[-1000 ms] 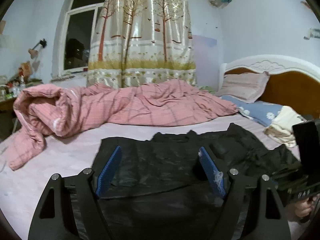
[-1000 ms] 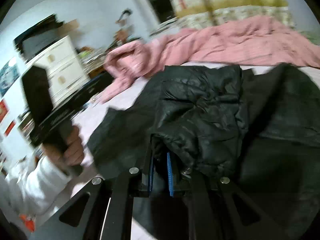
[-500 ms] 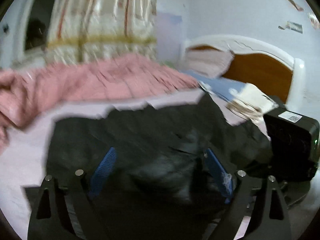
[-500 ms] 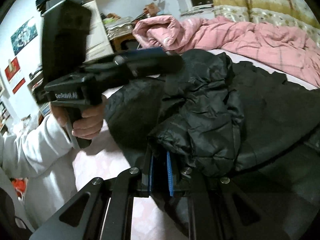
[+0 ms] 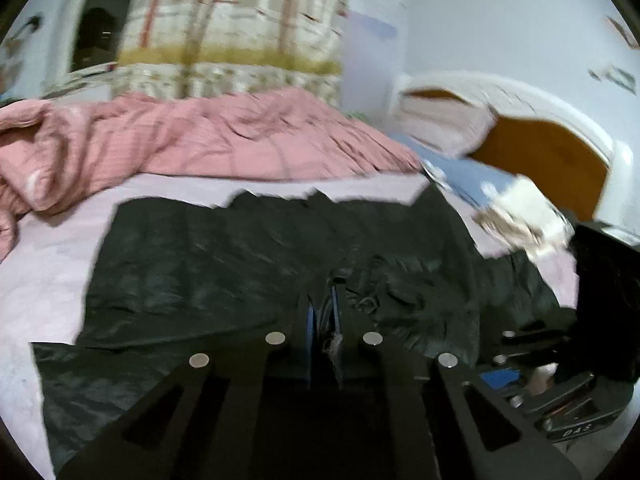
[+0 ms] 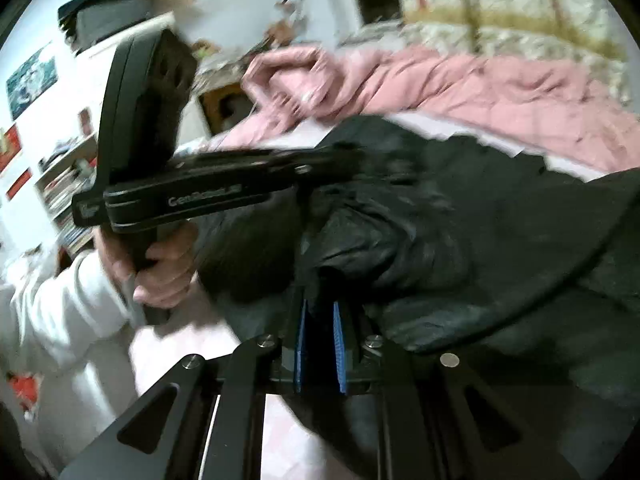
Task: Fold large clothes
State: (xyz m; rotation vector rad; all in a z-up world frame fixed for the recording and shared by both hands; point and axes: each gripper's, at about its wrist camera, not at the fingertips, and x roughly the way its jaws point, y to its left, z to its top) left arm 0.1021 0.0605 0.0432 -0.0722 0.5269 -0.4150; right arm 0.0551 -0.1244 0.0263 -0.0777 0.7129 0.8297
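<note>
The black jacket (image 5: 224,264) lies spread across the bed (image 5: 44,280), near its front edge. Your left gripper (image 5: 324,316) pinches a fold of it; your right gripper (image 6: 319,320) clamps a bunched fold, the pink quilt (image 5: 192,140) heaped along the far edge.

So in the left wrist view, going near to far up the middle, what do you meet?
Left tool shut on the black jacket → bare pale sheet → pink quilt → tree-print curtain.

The left tool (image 6: 224,184) bears a blurred "GenRobot" mark.
</note>
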